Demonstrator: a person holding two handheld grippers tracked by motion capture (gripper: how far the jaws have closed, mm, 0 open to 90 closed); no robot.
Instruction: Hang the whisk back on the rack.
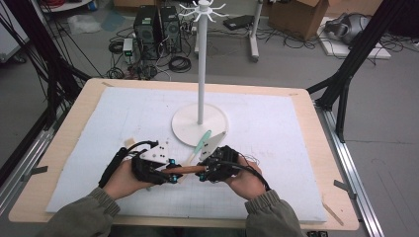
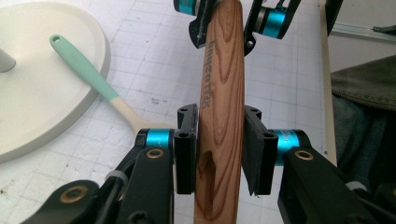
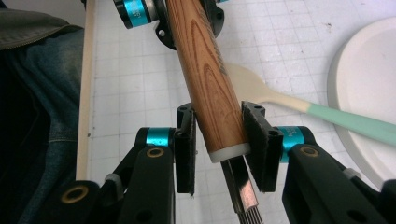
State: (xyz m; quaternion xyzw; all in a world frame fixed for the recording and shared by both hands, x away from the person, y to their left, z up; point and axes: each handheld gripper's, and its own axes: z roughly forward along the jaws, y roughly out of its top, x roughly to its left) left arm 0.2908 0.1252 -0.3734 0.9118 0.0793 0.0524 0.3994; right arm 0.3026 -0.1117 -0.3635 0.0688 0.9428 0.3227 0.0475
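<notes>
A tool with a brown wooden handle [image 1: 190, 169] hangs level just above the white mat, held between both grippers. My left gripper [image 1: 172, 171] [image 2: 219, 116] is shut on the slotted end of the handle [image 2: 222, 84]. My right gripper [image 1: 202, 170] [image 3: 217, 116] is shut on the other end [image 3: 205, 70], at the white collar where a metal shaft [image 3: 240, 186] comes out. The tool's head is hidden. A spatula [image 1: 200, 145] [image 2: 88, 70] [image 3: 299, 105] with a mint handle and cream blade lies under the tool, its handle resting on the stand base.
A white hanging stand [image 1: 200, 74] with a round base [image 1: 188, 126] [image 2: 42, 102] [image 3: 364, 93] rises at the middle of the mat, hooks at its top. A small wooden piece [image 1: 129, 141] lies left of my hands. The table's front edge [image 1: 197, 222] is close behind them.
</notes>
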